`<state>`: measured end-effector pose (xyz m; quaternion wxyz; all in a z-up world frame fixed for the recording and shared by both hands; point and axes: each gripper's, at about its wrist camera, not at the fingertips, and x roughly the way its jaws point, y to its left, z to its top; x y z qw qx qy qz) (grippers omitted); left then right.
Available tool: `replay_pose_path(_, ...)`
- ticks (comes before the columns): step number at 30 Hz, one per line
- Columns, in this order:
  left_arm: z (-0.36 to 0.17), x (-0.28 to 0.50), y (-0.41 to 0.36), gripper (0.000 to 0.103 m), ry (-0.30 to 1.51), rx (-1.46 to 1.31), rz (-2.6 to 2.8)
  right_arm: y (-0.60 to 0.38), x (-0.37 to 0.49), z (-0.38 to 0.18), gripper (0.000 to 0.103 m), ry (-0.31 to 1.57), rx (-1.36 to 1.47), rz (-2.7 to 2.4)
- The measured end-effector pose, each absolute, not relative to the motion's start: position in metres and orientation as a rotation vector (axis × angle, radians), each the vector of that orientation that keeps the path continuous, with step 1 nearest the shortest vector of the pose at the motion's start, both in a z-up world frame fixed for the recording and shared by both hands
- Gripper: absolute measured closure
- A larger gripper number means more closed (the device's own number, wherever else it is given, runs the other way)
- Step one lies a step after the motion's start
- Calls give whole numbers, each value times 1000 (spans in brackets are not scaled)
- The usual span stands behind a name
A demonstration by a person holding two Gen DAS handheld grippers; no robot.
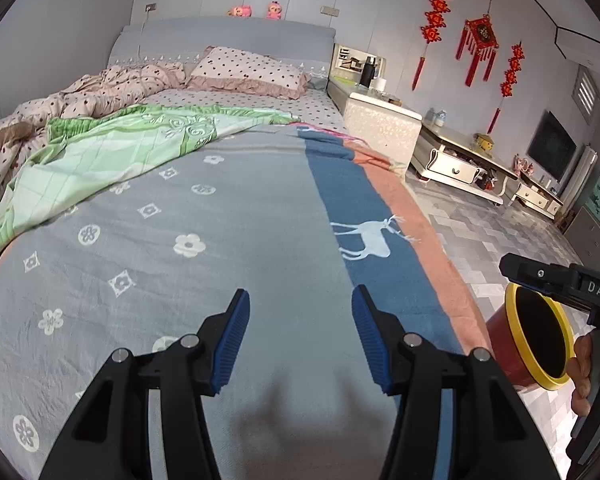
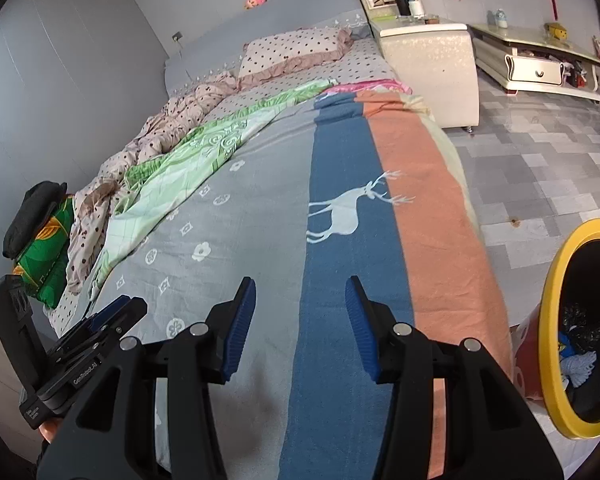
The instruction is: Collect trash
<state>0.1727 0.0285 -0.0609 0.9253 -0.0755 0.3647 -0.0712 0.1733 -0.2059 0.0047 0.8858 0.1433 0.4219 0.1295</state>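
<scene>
A: Item one, left gripper (image 1: pixel 300 338)?
B: Over the blanket (image 1: pixel 204 240) on the bed; fingers spread wide, nothing between them.
A: Item two, right gripper (image 2: pixel 300 328)?
B: Same: over the blanket, fingers apart, nothing held.
A: Item three, bin (image 2: pixel 580 332)?
B: Red, yellow rim, on the floor (image 2: pixel 540 152) just beside the bed's right edge. Trash (image 2: pixel 578 356) inside: blue, white and dark scraps.

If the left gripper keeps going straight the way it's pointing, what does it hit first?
Most likely the grey flowered bedspread. The left gripper is open, holds nothing, and points along the bed toward the polka-dot pillow. Nothing else shows in that line, though depth is unclear.
</scene>
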Motion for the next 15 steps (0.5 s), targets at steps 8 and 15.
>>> replay_pose_path(8,-92,170,44,53,794,-185,-115,-185,173,-25,52,928,280,286)
replay_pose_path(15,-110,167,54,50,815,-207,-100,-173,170,-41,52,947,249,290)
